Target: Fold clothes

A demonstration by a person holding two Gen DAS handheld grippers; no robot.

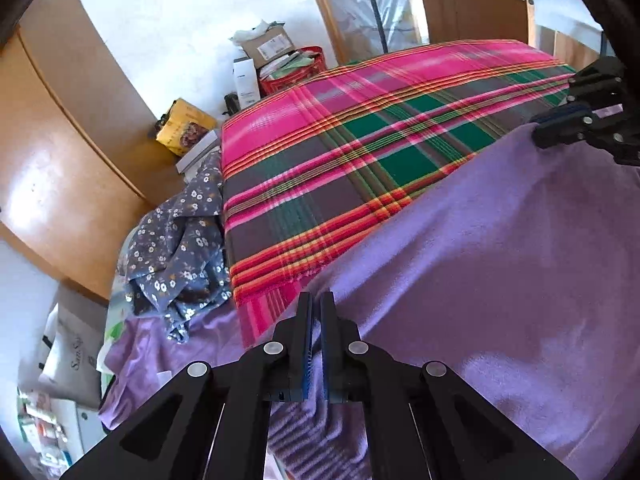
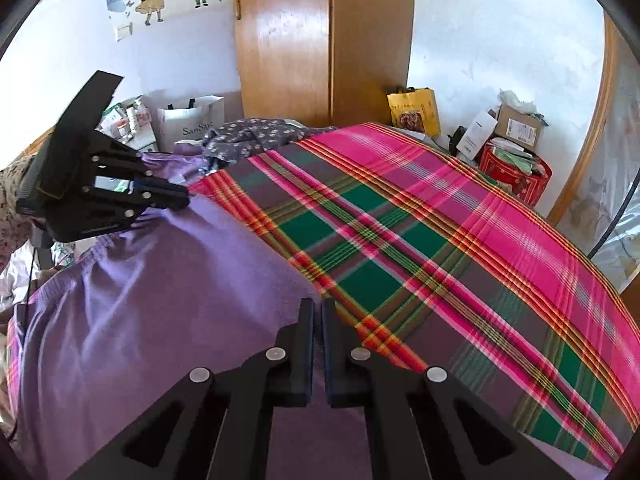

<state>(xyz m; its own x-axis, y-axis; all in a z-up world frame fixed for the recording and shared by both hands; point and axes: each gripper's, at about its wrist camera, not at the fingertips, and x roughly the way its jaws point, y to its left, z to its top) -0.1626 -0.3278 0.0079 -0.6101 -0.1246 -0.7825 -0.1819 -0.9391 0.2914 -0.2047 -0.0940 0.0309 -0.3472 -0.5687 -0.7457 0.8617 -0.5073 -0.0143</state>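
Left wrist view first. Left gripper (image 1: 316,304) pressed together on the near edge of the purple garment (image 1: 480,260), with ribbed hem fabric bunched right under the tips. Probably pinched there to get one corner ready for lifting into a fold. Purple cloth spread ahead and to the right of the tongs, draped over the plaid blanket (image 1: 360,140) on the bed. Off to the far right, right gripper (image 1: 560,126) clamped shut on the opposite end of the same edge. Looks like a two-corner hold so the cloth comes up evenly. Left of the tongs, a crumpled floral garment (image 1: 180,240) dumped at the bed's side, likely next in line. Beyond it, a wardrobe (image 1: 60,160).

Right wrist view now. Right gripper (image 2: 316,308) also squeezed closed, purple garment (image 2: 140,300) running under the tips and away to the left. Whether cloth actually sits between the pads can't be told from this angle; the other view settles that. Far left, left gripper (image 2: 176,196) nipping a gathered bit of purple, fabric puckered around the tips. Only seen here: the plaid blanket (image 2: 480,220) stretching off to the right, a white shopping bag (image 2: 192,124) past the left tongs, and the floral garment (image 2: 256,132) lying at the far edge.
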